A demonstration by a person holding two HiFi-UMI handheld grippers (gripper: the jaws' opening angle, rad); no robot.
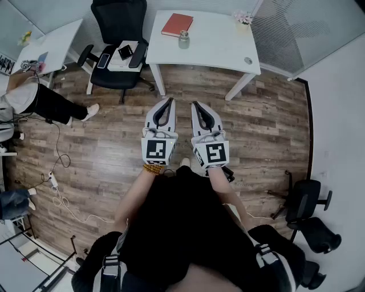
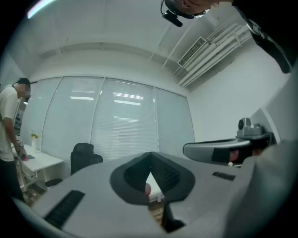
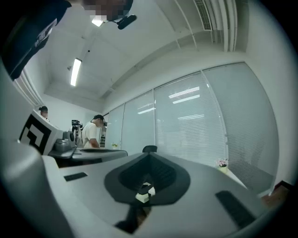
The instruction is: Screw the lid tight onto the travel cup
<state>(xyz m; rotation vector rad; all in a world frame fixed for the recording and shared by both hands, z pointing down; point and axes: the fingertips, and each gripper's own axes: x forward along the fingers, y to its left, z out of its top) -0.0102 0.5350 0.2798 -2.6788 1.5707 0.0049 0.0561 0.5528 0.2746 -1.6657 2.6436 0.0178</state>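
White table. On it: red book, clear greyish cup, pink flowers. Black chair left of table. Brown plank-pattern floor in front of table. Left gripper and right gripper: pale grey, black-lined, black-and-white square markers.
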